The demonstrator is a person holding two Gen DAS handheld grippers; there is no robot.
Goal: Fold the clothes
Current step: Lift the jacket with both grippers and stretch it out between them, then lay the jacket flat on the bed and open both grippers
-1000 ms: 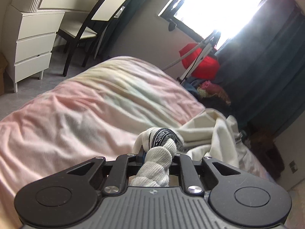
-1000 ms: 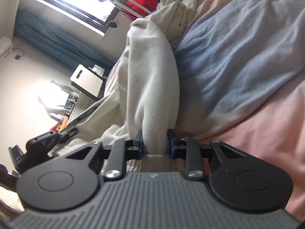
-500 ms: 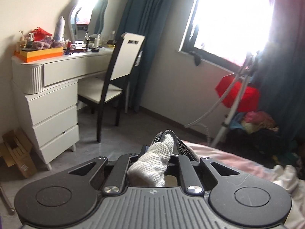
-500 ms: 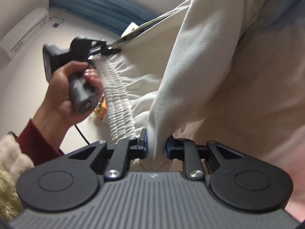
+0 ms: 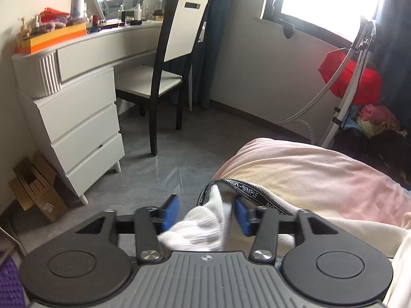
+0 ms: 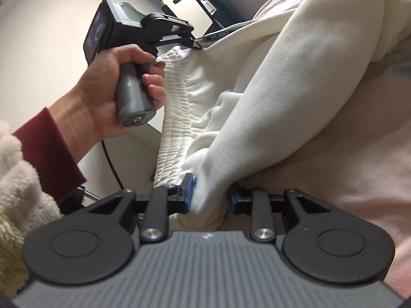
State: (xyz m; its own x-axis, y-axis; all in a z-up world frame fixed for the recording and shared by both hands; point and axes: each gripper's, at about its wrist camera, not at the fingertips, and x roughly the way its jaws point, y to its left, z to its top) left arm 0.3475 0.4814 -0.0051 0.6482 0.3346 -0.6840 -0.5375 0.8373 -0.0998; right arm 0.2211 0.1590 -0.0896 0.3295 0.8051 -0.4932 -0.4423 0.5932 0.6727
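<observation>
While both grippers, left (image 5: 206,214) and right (image 6: 209,196), stand with fingers parted around the white trousers' waistband (image 6: 174,118), releasing seems underway; next, regrip toward twelve o'clock.

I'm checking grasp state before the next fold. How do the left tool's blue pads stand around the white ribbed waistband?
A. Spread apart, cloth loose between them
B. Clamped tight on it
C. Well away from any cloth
A: the left tool has its blue pads spread, with the white ribbed waistband lying loose between them.
</observation>
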